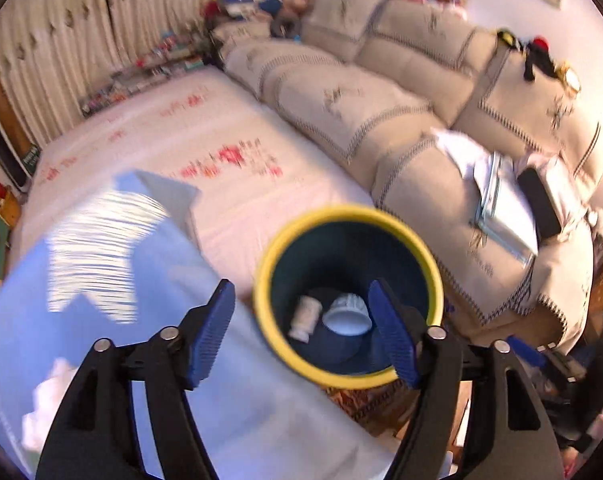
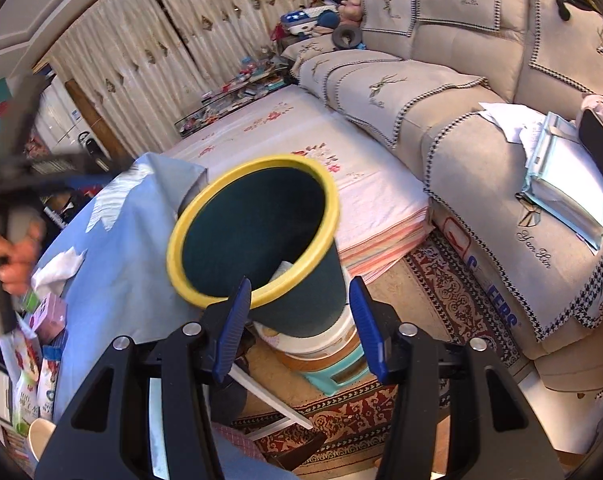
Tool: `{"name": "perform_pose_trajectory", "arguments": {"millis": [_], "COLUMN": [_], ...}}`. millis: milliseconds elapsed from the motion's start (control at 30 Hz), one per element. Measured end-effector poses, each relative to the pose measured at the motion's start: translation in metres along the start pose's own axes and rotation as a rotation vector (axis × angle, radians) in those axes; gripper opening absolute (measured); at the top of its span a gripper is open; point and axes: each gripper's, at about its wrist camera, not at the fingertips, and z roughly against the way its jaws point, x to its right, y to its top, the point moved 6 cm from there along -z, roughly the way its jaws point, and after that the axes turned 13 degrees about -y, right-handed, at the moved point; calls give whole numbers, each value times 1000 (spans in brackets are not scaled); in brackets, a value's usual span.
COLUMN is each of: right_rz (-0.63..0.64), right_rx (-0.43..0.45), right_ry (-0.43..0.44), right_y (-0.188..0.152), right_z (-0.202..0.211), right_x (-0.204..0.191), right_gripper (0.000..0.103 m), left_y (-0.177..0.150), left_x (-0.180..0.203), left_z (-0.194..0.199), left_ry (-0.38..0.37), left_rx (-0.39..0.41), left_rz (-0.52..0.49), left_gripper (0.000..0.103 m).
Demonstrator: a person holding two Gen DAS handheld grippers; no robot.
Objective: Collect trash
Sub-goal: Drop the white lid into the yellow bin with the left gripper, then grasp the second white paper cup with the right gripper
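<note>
One dark green bin (image 1: 347, 296) with a yellow rim stands beside the blue-clothed tabletop (image 1: 113, 320), on stacked stools. Two pieces of trash lie inside: a white cup (image 1: 347, 314) and a small labelled bottle (image 1: 306, 316). The left gripper (image 1: 301, 328) hangs over the bin, jaws wide and empty. The right gripper (image 2: 299, 330) has its jaws half open around the bin's rim and wall; whether they grip it I cannot tell. The sofa (image 2: 501, 184) cover reads "Yam Lin".

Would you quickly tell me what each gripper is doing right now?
Left gripper: open, empty, above the bin.
Right gripper: shut on the bin's wall, just below its yellow rim.
</note>
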Motion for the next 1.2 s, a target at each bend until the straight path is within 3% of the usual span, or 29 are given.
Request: {"name": "perform_pose_trajectory", "arguments": {"millis": [100,200,333,567,667,767,967,1200], "right_rz": [65,154,310,558,669,775,899,919], "right_rx": [1,8,33,43,49,50,18,-64], "right_ry": [48,108,240,440,505,536,566,613], "right_y": [-11,-24,-46,-92,-120,-144,-181,-210], "right_z": [8,22,55,114,133,144,153,142], "right_x": [-26,-58,-104,-167,-195,-215,-232,-248], "right_gripper": [49,49,49,49,49,49,49,45], "left_y": [-7,-30,-89,-219,-269,-306,-356,-367], "left_x": [-2,-10,-24,-63,-78,-88,-107,-104], "left_z": [86,152,237,340,365,382,404,399], "left_ry": [84,142,240,434,548,610,629,604], "left_rx": [155,252,345,439,447,466,521,511], "left_rz": [-22,-1,54,226,292,364,468,451], "left_gripper": [79,82,83,86,86,86,86,86]}}
